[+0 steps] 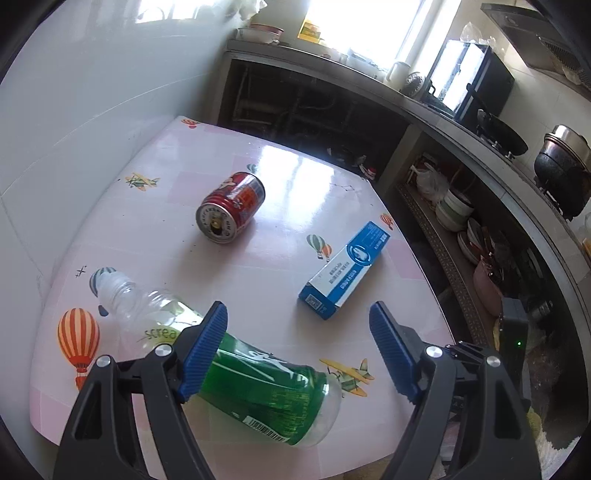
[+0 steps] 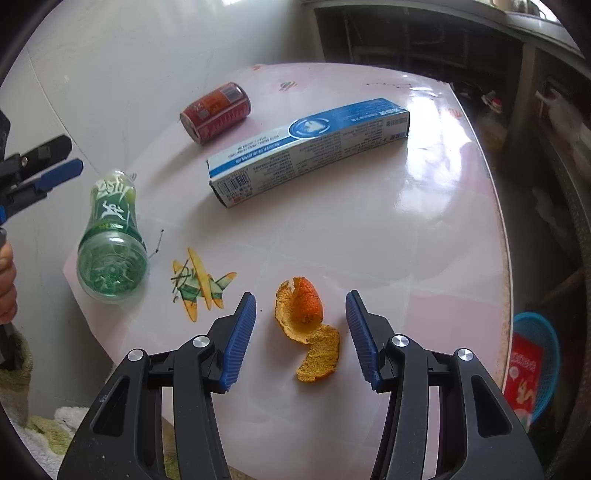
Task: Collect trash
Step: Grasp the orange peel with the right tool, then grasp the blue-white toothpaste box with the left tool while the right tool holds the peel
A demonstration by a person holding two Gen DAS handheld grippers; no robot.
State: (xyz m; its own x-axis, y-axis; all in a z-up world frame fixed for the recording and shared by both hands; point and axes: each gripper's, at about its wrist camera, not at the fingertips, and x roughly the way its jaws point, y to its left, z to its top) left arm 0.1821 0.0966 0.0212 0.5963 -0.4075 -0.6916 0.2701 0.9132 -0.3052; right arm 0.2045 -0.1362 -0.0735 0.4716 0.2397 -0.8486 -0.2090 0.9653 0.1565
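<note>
Orange peel [image 2: 308,325] lies on the surface [image 2: 424,229] between the right claw [image 2: 301,338], jaws apart, not touching it. Left claw [image 1: 297,350] gapes empty over the green bottle [image 1: 236,373]. Peel's thin and curled, so a shallow pinch could just tear or flick it away.

Home kitchen — grey counter [image 1: 436,118] along the wall with a black wok [image 1: 502,138] and a lidded pot [image 1: 563,166] on it, stacked bowls [image 1: 454,210] on the open shelf beneath, window [image 1: 365,26] behind — small table [image 1: 295,177] under a pink cartoon-print cover.
</note>
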